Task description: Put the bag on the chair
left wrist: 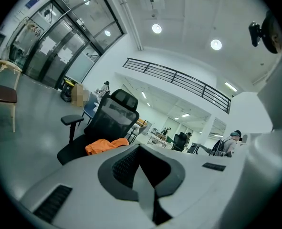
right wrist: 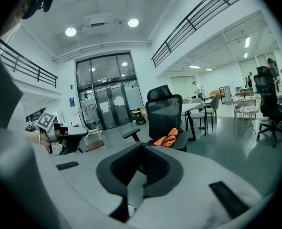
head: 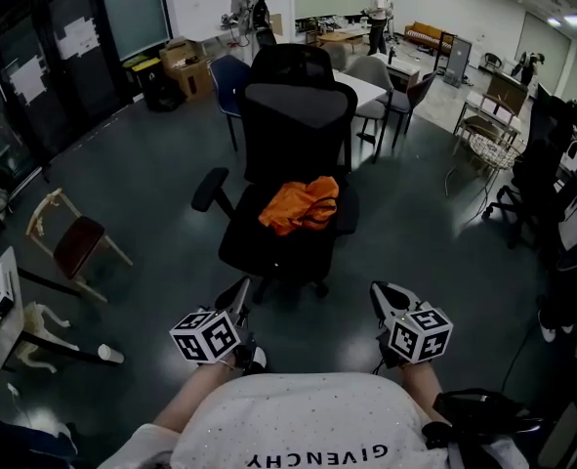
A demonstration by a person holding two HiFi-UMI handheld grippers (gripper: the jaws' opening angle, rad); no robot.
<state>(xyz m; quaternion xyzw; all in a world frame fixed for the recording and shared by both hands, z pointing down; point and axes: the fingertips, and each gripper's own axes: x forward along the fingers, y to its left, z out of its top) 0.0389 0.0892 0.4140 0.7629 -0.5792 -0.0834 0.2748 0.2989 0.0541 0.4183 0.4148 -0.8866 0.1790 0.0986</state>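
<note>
Nearest: both grippers held low and close to the body, well short of the chair. Left gripper (head: 240,293): jaws together, nothing between them. Right gripper (head: 383,297): jaws likewise closed and empty. Bare dark floor (head: 151,193) between grippers and chair.

Middle: black office chair (head: 298,130) facing this way, upright, armrests out. Orange bag (head: 301,205) lies crumpled on the seat, toward the back and slightly to the right side as seen from the head view, against the foot of the backrest. It touches neither gripper. As things lie, the bag looks already placed.

Handling, judged from its look:
- soft cloth or thin synthetic, folds collapsed on themselves; probably light
- limp, so it will sag and hang from whatever point is pinched
- surface may be a bit slick; a thin single layer could slip from the jaws
- nothing fragile apparent

Where to take hold: a raised ridge of bunched fabric near the top of the heap gives the jaws the most to bite. Straps or handles cannot be made out. Two pinches on opposite edges would stop it drooping.

Further off: wooden chair (head: 78,242) at left; white bench (head: 364,88) behind the office chair; people at the far wall.
</note>
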